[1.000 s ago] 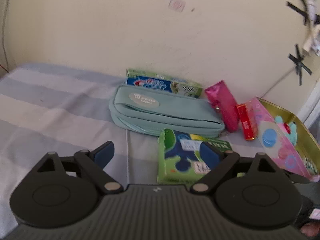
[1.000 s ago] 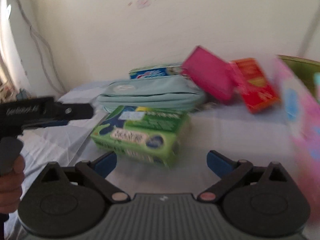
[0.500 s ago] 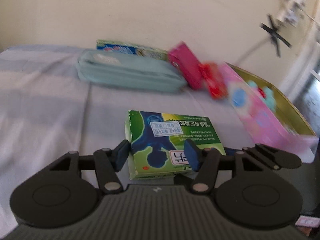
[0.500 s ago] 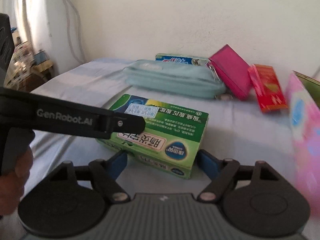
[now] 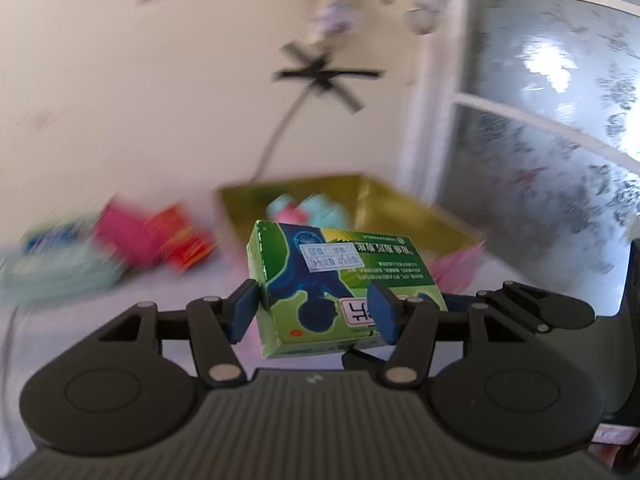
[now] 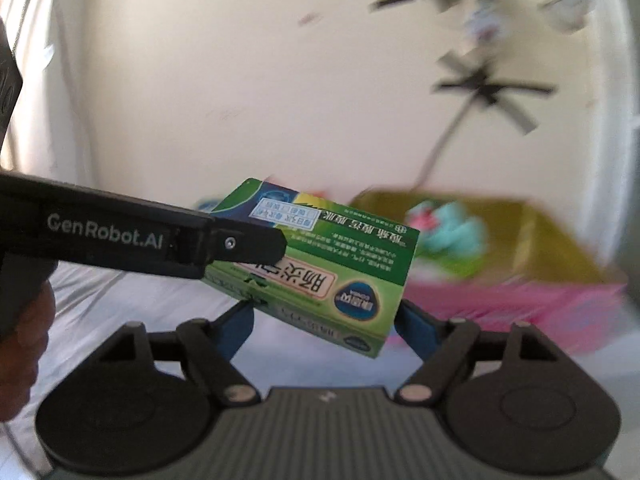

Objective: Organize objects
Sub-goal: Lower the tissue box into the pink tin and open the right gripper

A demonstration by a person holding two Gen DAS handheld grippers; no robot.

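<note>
We see a glossy printed cardboard green box [image 5: 344, 280] with a paper label. The left gripper [image 5: 316, 312] is matt black plastic with ribbed housing. The gold-lined box [image 5: 400, 208] looks shiny, perhaps foil; blur hides detail. The bed [image 6: 140, 300] is soft cloth.

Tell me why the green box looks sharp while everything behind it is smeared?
Left wrist view: the green box, clamped in the left gripper, is crisp while the gold tin is smeared. Right wrist view: similar streaking, window glare aside. Likely motion blur.
</note>
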